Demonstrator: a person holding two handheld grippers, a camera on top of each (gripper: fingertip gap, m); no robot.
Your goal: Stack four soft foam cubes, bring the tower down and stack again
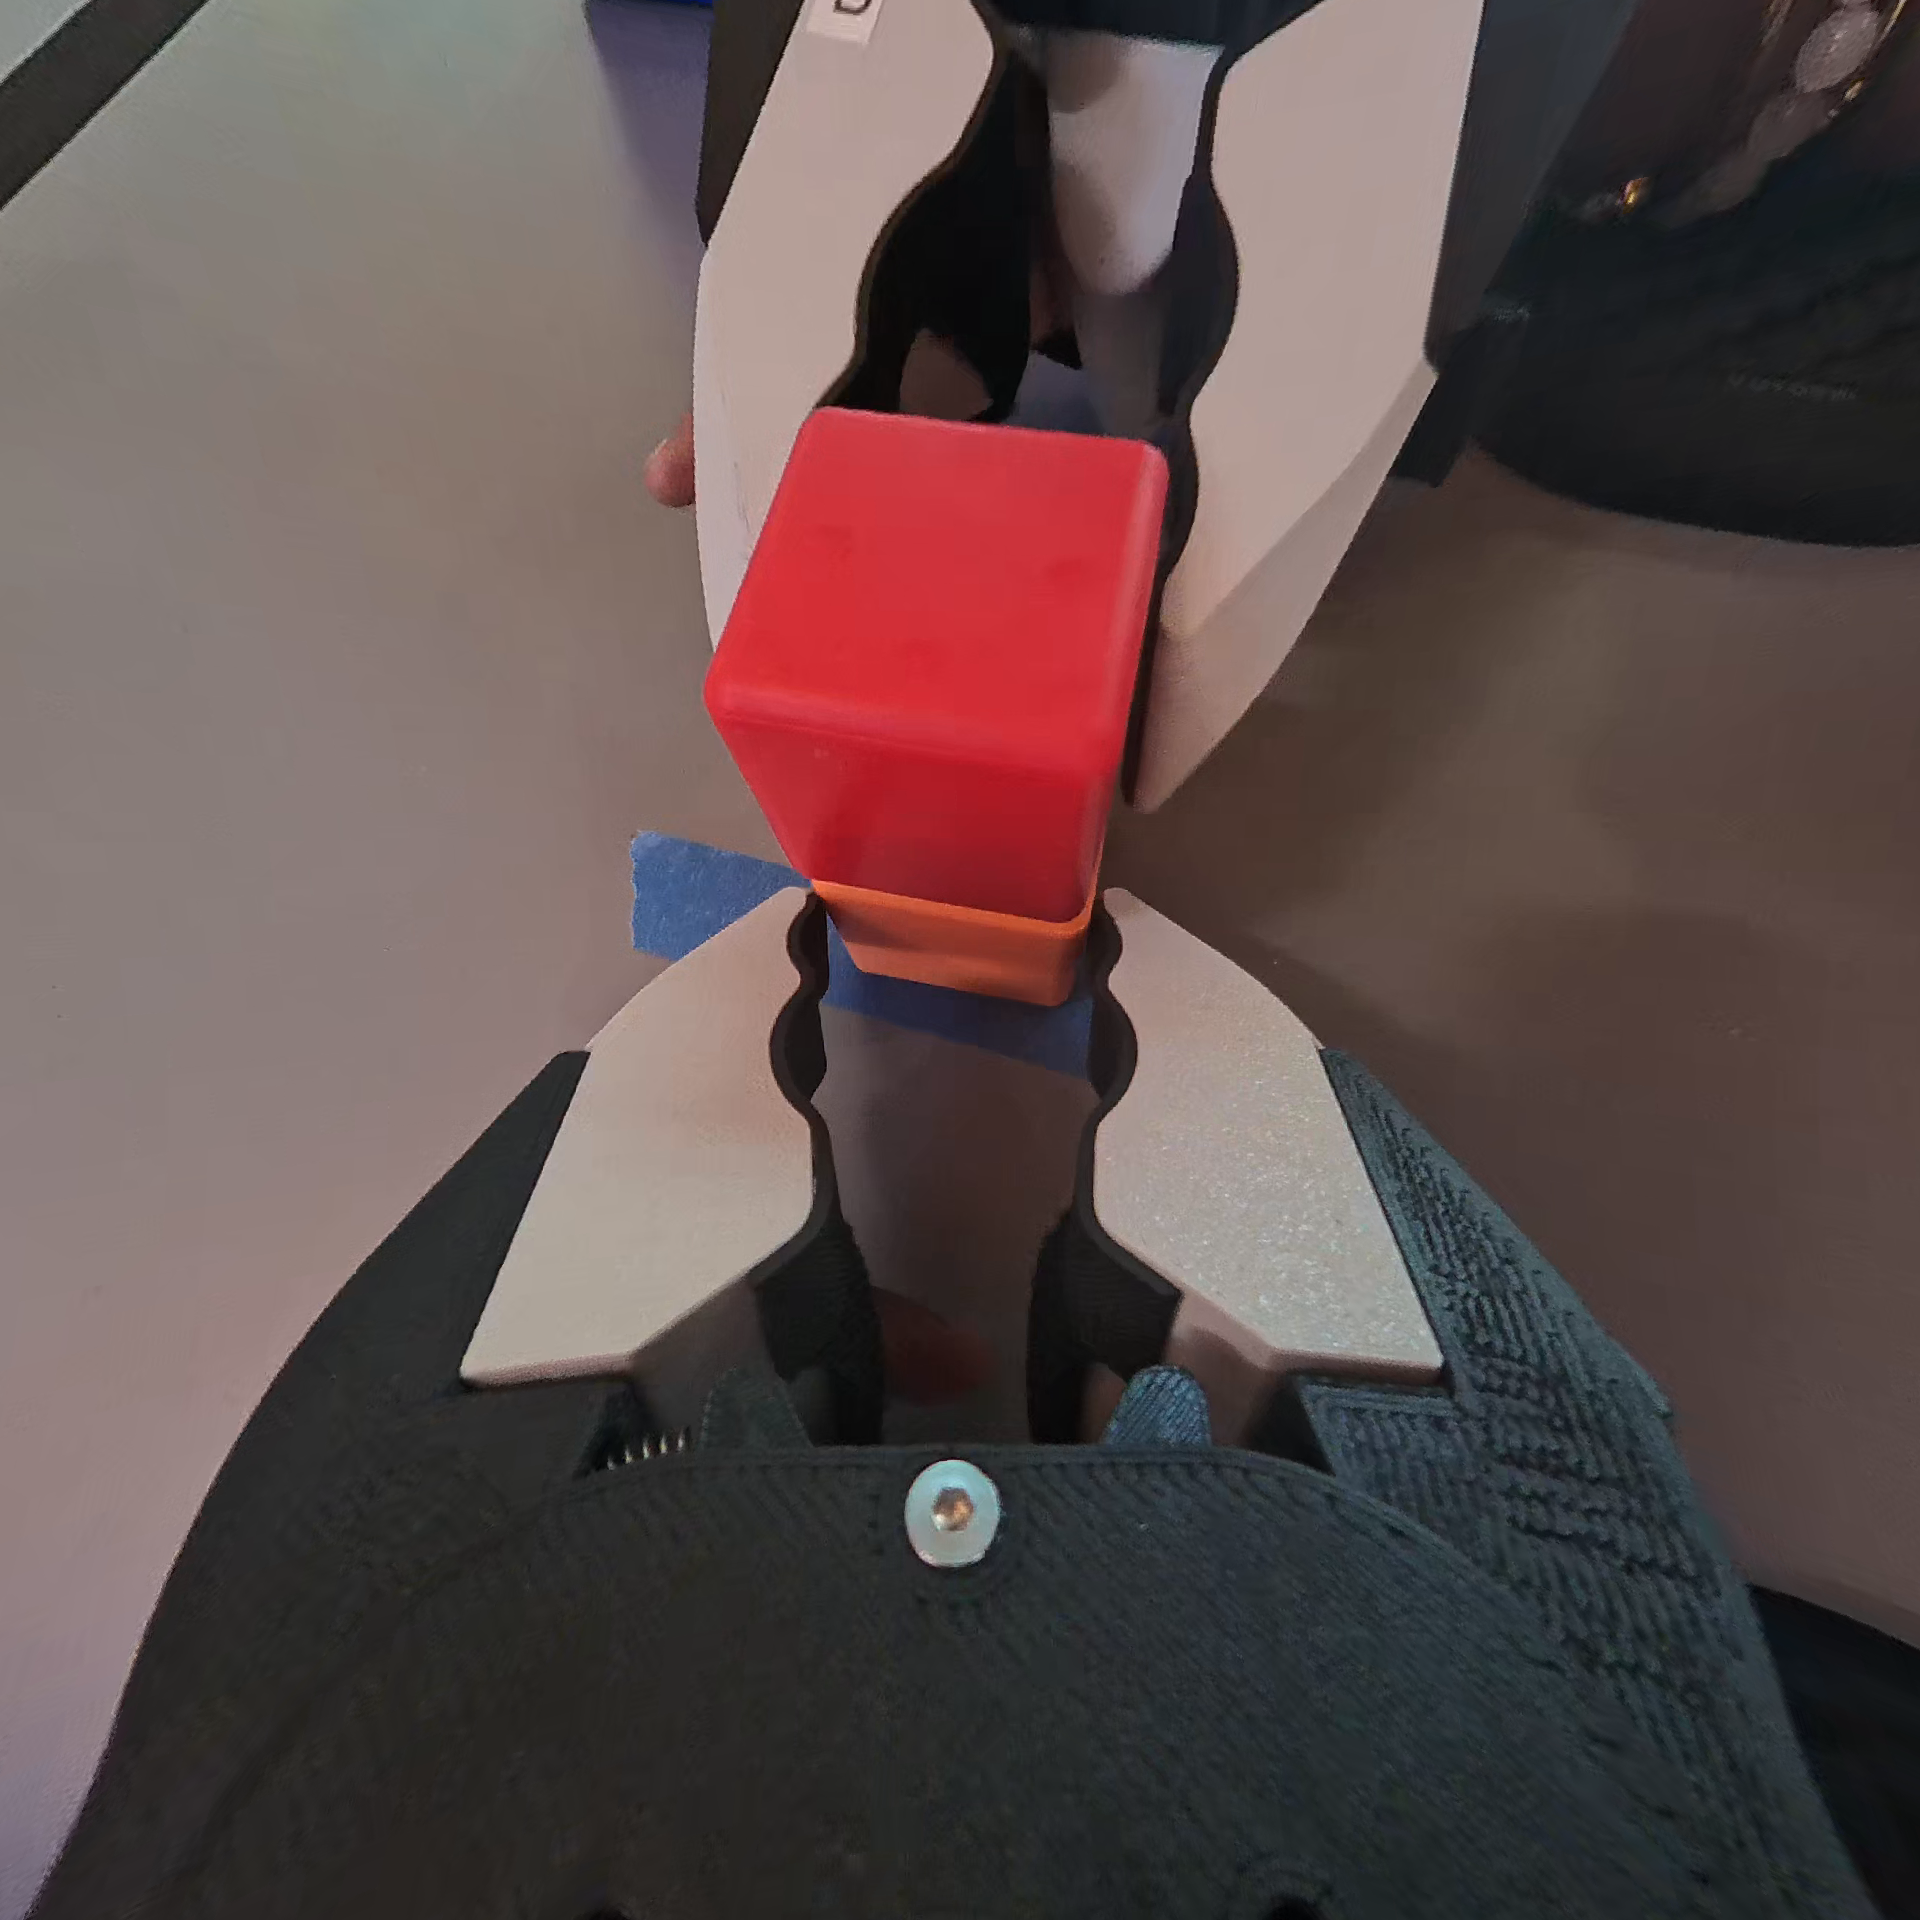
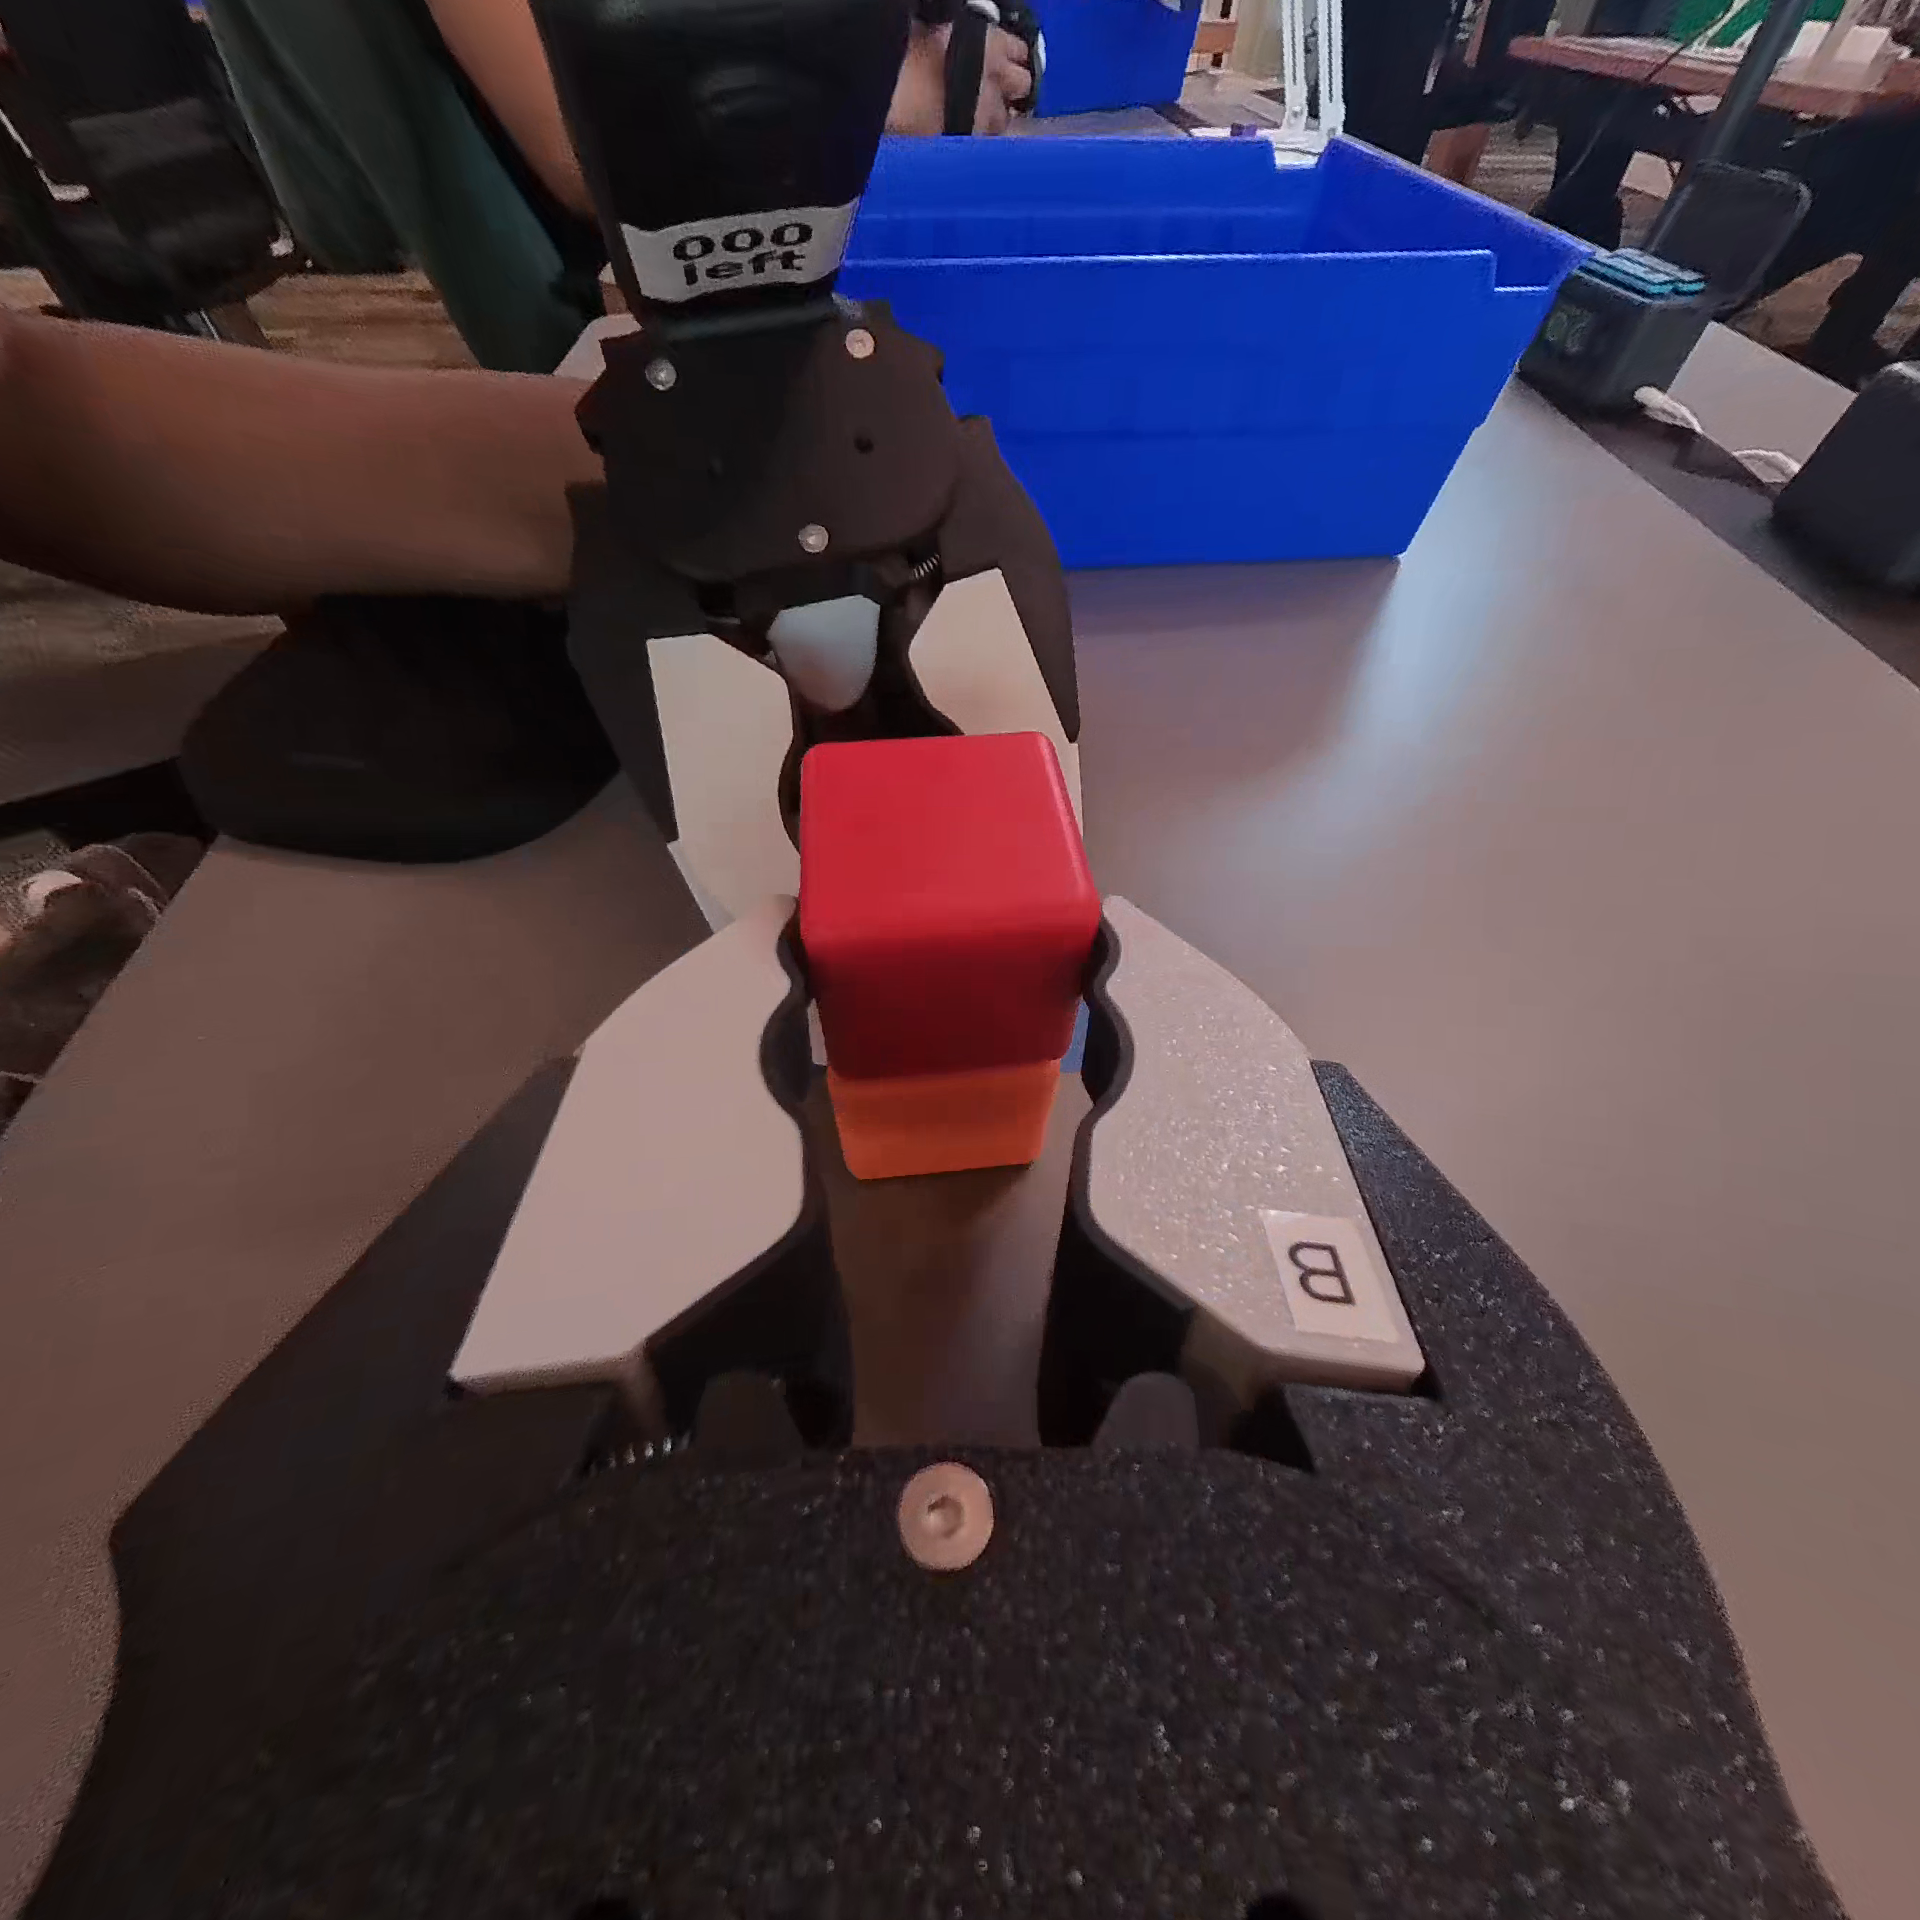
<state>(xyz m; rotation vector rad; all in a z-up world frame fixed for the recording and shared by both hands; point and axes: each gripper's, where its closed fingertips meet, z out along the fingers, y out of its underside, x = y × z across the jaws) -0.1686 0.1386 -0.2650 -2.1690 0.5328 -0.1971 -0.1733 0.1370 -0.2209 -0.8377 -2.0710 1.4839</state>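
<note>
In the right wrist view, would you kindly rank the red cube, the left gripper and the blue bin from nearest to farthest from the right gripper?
1. Red cube: between the right gripper's fingertips, atop the orange cube.
2. Left gripper: just behind the stack, facing it.
3. Blue bin: farthest, back right on the table.

Soft indoor light; pale glare on the table [image 2: 1455, 790] — sharp centre; wide-angle bending, blurred background.
</note>
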